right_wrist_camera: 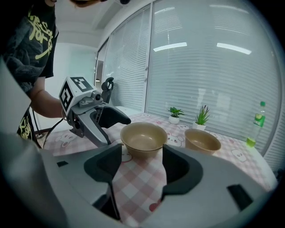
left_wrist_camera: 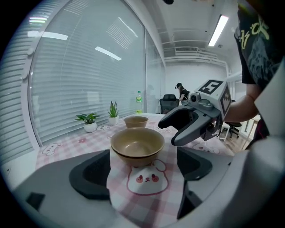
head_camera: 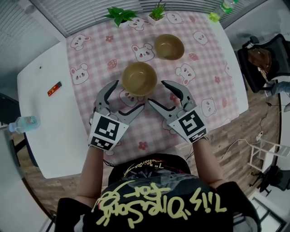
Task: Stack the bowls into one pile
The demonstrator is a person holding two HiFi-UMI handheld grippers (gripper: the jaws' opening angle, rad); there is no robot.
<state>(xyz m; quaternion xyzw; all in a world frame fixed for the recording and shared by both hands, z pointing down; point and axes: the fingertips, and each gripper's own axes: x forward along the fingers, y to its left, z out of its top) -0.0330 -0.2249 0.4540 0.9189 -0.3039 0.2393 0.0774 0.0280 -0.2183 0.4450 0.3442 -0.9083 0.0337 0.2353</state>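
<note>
The left tongs (head_camera: 130, 94) and right tongs (head_camera: 156, 92) gape empty either side of the near round tan bowl (head_camera: 139, 78) on the pink-checked surface (head_camera: 208, 68), seemingly poised to lift it toward the far tan bowl (head_camera: 169, 46).

White table (head_camera: 45, 90), pink checked cloth (head_camera: 213, 77) (bunny print): near bowl (head_camera: 139, 78), far bowl (head_camera: 169, 46), 2 plants (head_camera: 120, 15) (head_camera: 157, 11).

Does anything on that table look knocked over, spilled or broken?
Nothing stands out. The near bowl and the far bowl sit upright, empty and apart on the pink checked tablecloth, which lies flat. The left gripper and right gripper are open and hold nothing.
</note>
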